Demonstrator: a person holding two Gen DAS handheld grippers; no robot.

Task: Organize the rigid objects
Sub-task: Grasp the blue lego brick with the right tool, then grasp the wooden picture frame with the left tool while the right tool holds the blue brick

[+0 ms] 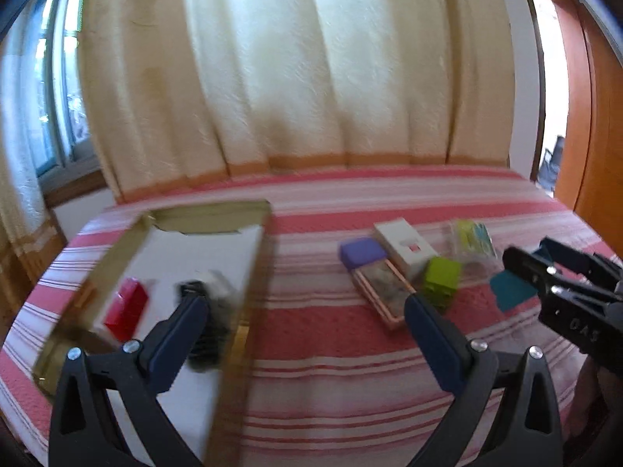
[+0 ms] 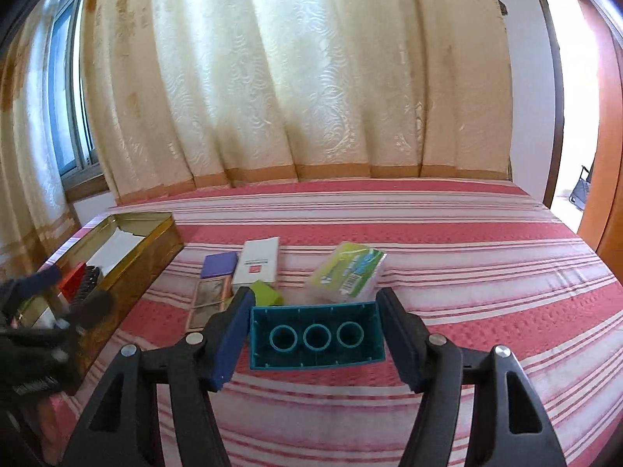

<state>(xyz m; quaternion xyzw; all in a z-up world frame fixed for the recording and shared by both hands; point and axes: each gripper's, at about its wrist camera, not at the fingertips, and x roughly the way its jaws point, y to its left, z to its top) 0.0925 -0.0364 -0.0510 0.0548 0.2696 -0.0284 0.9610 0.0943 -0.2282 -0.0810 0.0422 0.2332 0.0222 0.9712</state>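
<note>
Nearest, the right gripper (image 2: 313, 336) clamps a hollow teal plastic building brick (image 2: 316, 334) by its two short ends, underside with three round tubes facing the camera, probably so it can be carried level to the box. Left of the brick, the left gripper (image 1: 300, 319) hangs spread wide and empty above the rim of the shallow gold tin box (image 1: 249, 284), which holds a red block (image 1: 126, 307). Beyond the brick lie a lime-green cube (image 2: 266, 294), a purple-capped flat case (image 2: 212, 292) and a white carton (image 2: 257, 266).
</note>
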